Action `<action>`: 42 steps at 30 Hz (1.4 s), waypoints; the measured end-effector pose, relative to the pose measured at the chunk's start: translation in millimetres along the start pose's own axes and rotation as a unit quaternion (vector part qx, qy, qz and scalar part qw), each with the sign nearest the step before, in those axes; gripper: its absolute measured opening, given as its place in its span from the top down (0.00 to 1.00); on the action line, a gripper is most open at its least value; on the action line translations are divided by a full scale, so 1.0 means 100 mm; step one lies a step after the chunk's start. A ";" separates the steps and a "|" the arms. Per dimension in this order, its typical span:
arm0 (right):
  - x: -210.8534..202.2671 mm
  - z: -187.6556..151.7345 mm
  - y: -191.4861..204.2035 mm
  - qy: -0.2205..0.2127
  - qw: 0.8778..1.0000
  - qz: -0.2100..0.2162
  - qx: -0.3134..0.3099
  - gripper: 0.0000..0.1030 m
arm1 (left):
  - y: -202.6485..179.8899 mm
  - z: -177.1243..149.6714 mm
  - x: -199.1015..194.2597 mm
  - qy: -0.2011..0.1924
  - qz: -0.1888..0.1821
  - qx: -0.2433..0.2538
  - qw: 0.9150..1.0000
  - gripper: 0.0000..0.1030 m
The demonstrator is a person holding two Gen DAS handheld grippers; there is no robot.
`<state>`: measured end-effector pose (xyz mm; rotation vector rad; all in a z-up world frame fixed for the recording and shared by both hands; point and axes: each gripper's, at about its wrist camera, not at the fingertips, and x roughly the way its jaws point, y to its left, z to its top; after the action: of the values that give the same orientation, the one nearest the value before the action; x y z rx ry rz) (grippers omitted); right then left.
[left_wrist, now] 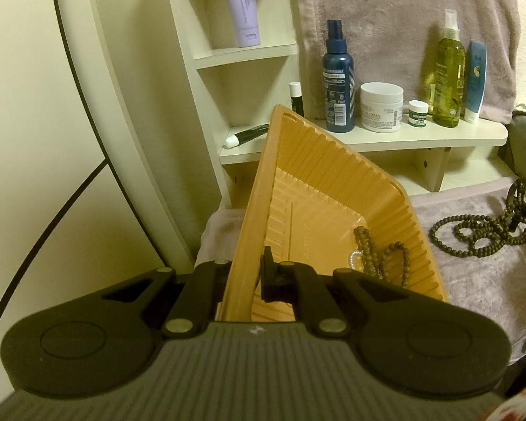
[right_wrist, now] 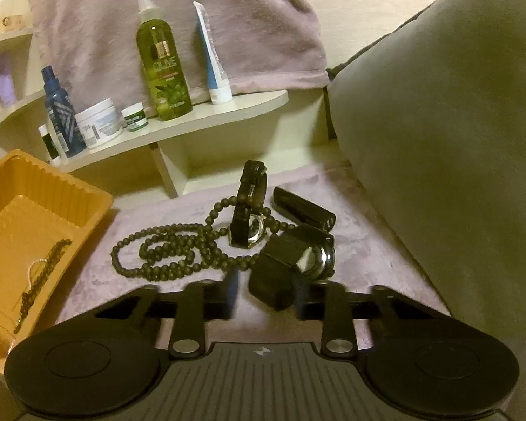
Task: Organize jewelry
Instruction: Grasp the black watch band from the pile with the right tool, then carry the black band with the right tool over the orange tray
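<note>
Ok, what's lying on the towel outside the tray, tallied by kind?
Watches: 2
Bead necklace: 1, apparently one long strand
Black case: 1
Total outside the tray: 4

The orange ribbed plastic tray (left_wrist: 333,182) is tilted up on one side, its near wall clamped. Inside it lie a brown bead bracelet (left_wrist: 396,259) and a small pearl-like piece (left_wrist: 355,258). On the mauve towel (right_wrist: 179,207) beside the tray sprawls a long dark bead necklace (right_wrist: 164,249), tangled with a black-strapped watch (right_wrist: 249,224). A second watch (right_wrist: 298,263), its strap folded, lies just beside it.
</note>
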<state>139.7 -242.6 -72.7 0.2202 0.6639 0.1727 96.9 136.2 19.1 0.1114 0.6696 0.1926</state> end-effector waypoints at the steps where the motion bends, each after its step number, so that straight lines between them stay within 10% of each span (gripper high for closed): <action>1: 0.00 0.00 0.00 0.000 1.000 0.000 -0.002 0.79 | 0.00 0.00 0.00 0.000 0.000 -0.001 1.000 0.95; 30: -0.20 0.19 0.29 -0.024 0.996 0.049 -0.064 0.97 | -0.01 0.00 0.00 -0.001 -0.001 0.000 1.000 0.95; 42: -0.12 0.36 1.01 -0.019 0.980 0.165 -0.112 0.97 | -0.01 0.01 0.00 -0.001 -0.002 0.000 1.000 0.95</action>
<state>144.4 -153.0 -12.1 0.1147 0.5616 0.5578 97.6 135.1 19.7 0.1108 0.6686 0.1892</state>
